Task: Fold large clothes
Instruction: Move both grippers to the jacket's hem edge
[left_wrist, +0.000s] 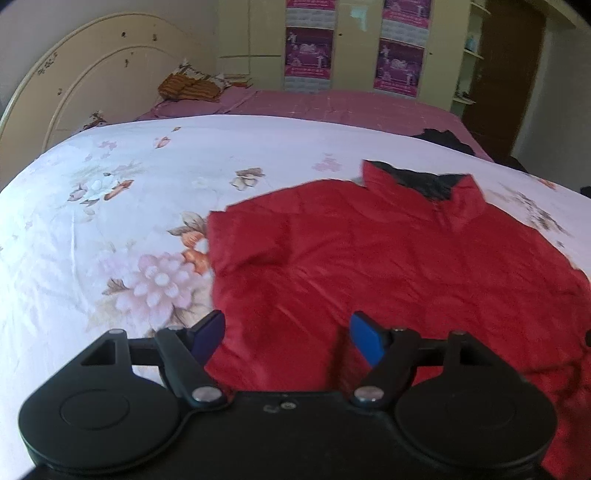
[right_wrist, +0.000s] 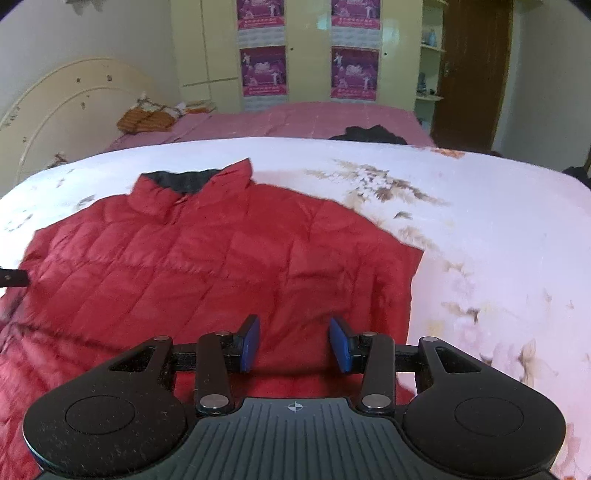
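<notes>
I see the red jacket (right_wrist: 207, 266) flat on the floral bed (right_wrist: 498, 229), wardrobe (right_wrist: 306, 51) behind; left tool (left_wrist: 288, 338) wide, right tool (right_wrist: 294, 345) narrower, both empty.

Left gripper (left_wrist: 288, 338): black body, two round housings, silver pivot screws, blue pads. Right gripper (right_wrist: 294, 345): same build, ribbed grey centre plate bearing a small crosshair mark.
</notes>
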